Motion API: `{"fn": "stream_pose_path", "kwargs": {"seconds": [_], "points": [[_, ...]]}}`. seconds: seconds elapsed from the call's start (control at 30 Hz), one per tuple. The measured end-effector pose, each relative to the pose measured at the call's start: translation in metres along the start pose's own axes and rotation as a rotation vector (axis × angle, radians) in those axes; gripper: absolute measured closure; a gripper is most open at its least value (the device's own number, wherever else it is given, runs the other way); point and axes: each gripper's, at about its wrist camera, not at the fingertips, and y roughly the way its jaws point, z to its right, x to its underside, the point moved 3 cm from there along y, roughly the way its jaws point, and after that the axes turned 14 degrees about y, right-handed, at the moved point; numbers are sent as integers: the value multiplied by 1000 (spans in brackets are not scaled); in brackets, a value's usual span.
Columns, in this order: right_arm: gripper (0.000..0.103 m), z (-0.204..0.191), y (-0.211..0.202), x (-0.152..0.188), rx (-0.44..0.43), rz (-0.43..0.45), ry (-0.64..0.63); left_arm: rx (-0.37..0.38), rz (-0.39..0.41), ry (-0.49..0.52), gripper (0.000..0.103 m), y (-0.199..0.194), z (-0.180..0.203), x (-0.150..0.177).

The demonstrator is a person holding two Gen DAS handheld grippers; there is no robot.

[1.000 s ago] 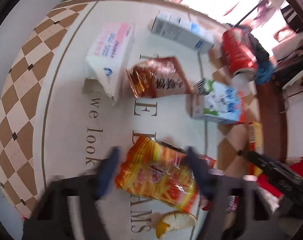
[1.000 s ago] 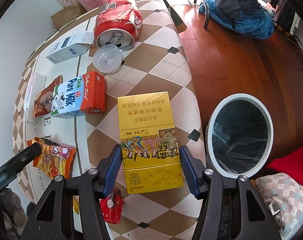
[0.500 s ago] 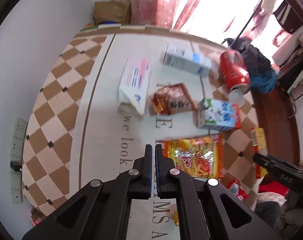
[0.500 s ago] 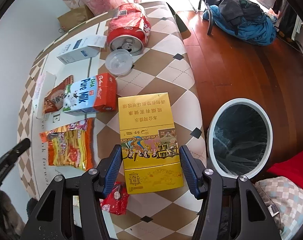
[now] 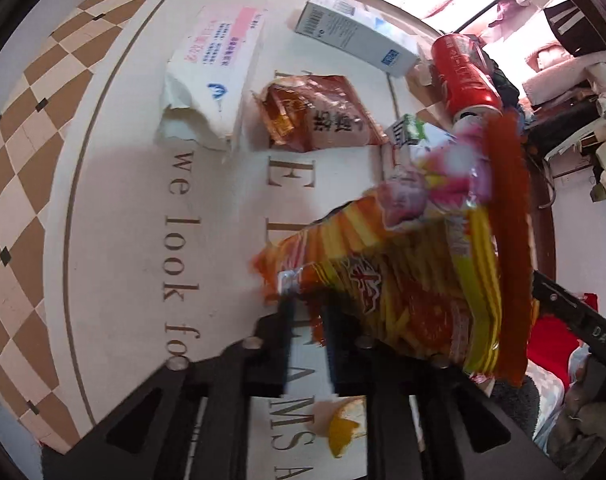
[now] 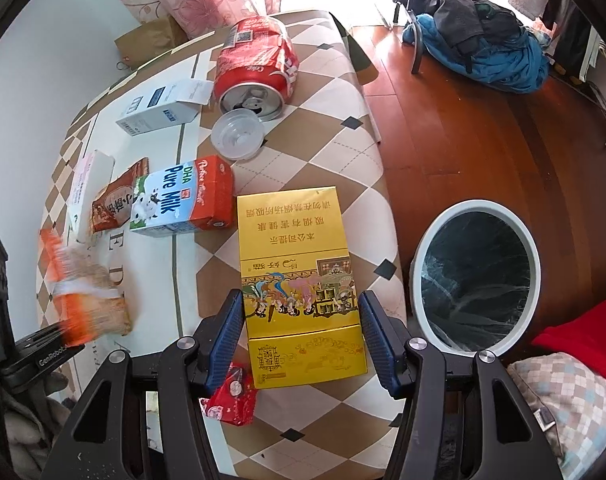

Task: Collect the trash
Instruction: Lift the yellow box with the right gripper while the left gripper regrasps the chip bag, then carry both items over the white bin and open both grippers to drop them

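Left gripper: jaws narrow and opening, an edge of the orange snack bag between them; whether the pads pressed on it could not be told. Bag blurred, lifted off the tabletop.
Right gripper: jaws wide apart, one on each side of the yellow box, set just off its long sides, not pressing.
Yellow box: flat on the tabletop near the edge that faced the bin.
Bin: on the wood floor just beside that edge, white rim, dark liner.
Milk carton: on its side, touching the yellow box's far corner.
Brown packet: flat, mid-tabletop, beside the carton.
Tissue pack: torn open, toward the wall-side edge.
White box: near the far edge.
Red can: dented, lying near the far corner.
Clear cup: just in front of the can's mouth.
Red wrapper: near edge, under the right gripper's left finger.
Orange peel: near edge.
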Motion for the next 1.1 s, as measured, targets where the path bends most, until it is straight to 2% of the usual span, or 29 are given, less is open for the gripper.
{"fn": "stream_pose_path", "kwargs": {"seconds": [0.07,0.2,0.33,0.4,0.5,0.57,0.73,0.8,0.9,0.93,0.97,1.0,1.1], "points": [[43,2,1,0,3,-3,4,10,5,11,76,-1,4,-1],[43,7,2,0,2,-6,9,5,8,-8,76,-3,2,1],[43,11,3,-1,-6,-7,25,44,62,-64,75,-18,-10,4],[43,13,5,-2,-8,-9,33,41,91,-62,75,-25,-12,0],[43,14,8,-3,-5,-15,36,-11,107,10,75,-27,-6,-8],[43,14,8,-3,-2,-13,31,-33,111,96,75,-29,6,-16],[43,14,9,-6,4,-11,33,-117,60,275,74,-15,32,-35],[43,13,11,-7,9,-10,34,-140,25,299,74,-1,33,-45],[43,12,12,-8,18,-11,29,-138,16,318,75,11,33,-53],[43,12,12,-8,19,-11,27,-127,16,322,76,13,35,-56],[43,11,12,-8,19,-9,26,-121,26,329,85,13,36,-58],[43,11,12,-8,19,-9,25,-119,45,338,98,11,38,-59],[43,12,11,-9,19,-5,22,-116,79,350,100,2,42,-60]]}}
